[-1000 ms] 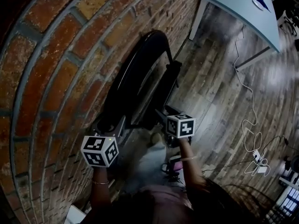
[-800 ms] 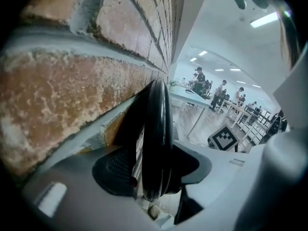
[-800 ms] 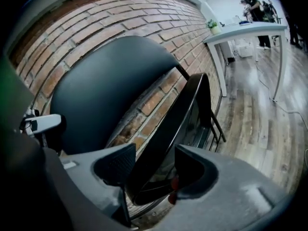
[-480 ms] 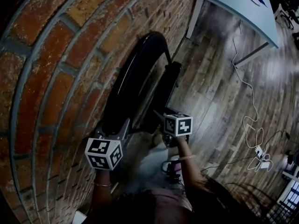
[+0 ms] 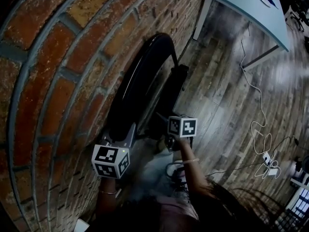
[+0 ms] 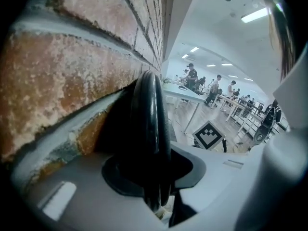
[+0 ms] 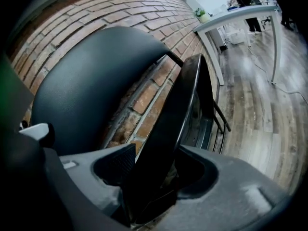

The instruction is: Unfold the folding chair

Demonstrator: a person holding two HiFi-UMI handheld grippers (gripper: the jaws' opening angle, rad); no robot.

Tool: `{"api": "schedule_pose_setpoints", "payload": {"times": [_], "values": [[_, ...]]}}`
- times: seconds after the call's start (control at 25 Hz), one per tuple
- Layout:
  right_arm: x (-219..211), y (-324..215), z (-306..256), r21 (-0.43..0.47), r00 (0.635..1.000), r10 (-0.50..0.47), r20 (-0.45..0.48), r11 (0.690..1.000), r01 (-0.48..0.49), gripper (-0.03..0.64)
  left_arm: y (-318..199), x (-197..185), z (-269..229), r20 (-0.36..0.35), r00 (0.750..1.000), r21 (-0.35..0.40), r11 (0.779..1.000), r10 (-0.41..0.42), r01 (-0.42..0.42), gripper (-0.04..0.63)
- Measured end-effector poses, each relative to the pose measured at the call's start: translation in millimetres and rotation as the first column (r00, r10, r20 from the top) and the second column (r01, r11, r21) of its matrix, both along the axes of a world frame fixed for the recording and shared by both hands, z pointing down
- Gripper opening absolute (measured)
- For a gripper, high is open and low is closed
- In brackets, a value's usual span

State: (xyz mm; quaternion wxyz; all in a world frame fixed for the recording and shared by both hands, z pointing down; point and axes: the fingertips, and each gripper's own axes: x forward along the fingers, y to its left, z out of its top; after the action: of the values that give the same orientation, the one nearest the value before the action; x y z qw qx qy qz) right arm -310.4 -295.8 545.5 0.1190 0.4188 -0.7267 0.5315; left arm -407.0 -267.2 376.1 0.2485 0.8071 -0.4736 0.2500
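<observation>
A black folding chair leans folded against the brick wall. Its round backrest lies against the bricks and its seat panel stands edge-on in front. My left gripper is at the lower left. Its jaws have just been closing and now hold the backrest's black rim; in the left gripper view the left gripper is filled by that rim. My right gripper is shut on the seat's lower edge, which fills the right gripper in its own view.
The brick wall fills the left side. On the wooden floor to the right, cables trail toward a power strip. A light blue table stands at the far right. People and desks show in the distance.
The right gripper has sunk a little along the seat's edge. The left gripper has stayed at the backrest's rim. The chair still leans folded on the wall.
</observation>
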Motion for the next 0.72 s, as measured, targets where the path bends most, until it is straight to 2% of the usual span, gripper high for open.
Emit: {"api": "schedule_pose_setpoints", "payload": {"times": [0.2, 0.48, 0.72], "values": [[-12.5, -3.0, -13.0, -0.012, 0.995, 0.02, 0.093, 1.0, -0.019, 0.232, -0.3, 3.0, 1.2, 0.007, 1.0, 0.004, 1.0, 0.028, -0.028, 0.075], [-11.3, -2.3, -17.8, 0.023, 0.994, 0.008, 0.108, 1.0, -0.011, 0.19, 0.0, 5.7, 1.0, 0.013, 1.0, 0.005, 1.0, 0.023, -0.023, 0.067], [-0.3, 3.8, -17.1, -0.001, 0.991, 0.021, 0.132, 1.0, -0.021, 0.178, 6.6, 18.5, 0.7, 0.019, 1.0, -0.01, 1.0, 0.019, -0.019, 0.066]]}}
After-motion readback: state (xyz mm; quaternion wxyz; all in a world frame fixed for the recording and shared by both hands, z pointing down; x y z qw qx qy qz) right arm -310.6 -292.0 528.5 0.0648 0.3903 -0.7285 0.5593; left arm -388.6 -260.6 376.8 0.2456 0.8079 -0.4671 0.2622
